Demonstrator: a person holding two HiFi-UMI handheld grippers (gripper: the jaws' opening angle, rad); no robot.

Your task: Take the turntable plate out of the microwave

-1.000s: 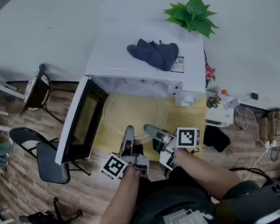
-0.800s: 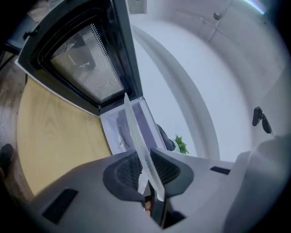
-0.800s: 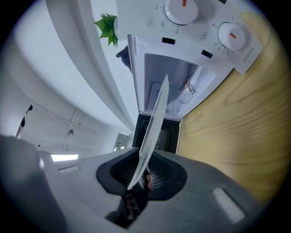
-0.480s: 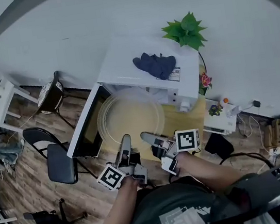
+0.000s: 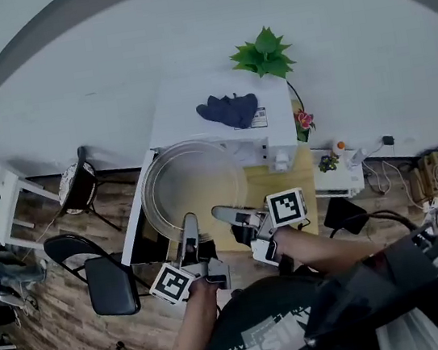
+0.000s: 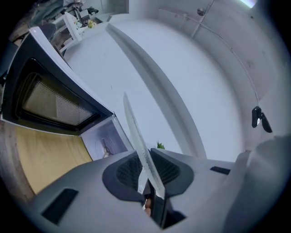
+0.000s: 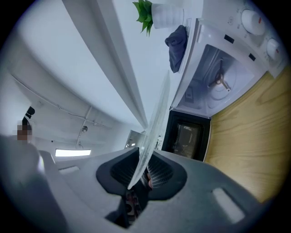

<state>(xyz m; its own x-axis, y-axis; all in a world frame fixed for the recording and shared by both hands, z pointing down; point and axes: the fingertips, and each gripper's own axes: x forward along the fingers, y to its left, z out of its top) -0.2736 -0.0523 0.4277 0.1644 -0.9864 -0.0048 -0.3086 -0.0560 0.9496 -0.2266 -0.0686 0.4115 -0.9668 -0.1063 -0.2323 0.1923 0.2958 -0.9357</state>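
Note:
The round glass turntable plate (image 5: 194,188) hangs in the air in front of the white microwave (image 5: 192,101), clear of its cavity. My left gripper (image 5: 188,230) is shut on the plate's near rim, and my right gripper (image 5: 223,214) is shut on the rim just beside it. In the left gripper view the plate (image 6: 136,136) runs edge-on between the pads of the left gripper (image 6: 146,170). In the right gripper view the plate (image 7: 157,118) is likewise pinched by the right gripper (image 7: 142,170), and the cavity (image 7: 218,82) behind it shows only its bare hub.
The microwave door (image 5: 137,219) stands open to the left. A dark blue cloth (image 5: 228,110) lies on the microwave's top, with a green plant (image 5: 264,53) behind it. The microwave sits on a wooden table (image 5: 295,191). Black chairs (image 5: 108,280) stand at the left.
Both grippers have risen together with the plate, lifting it from the cavity's mouth up and out in front of the microwave. Both grips have held.

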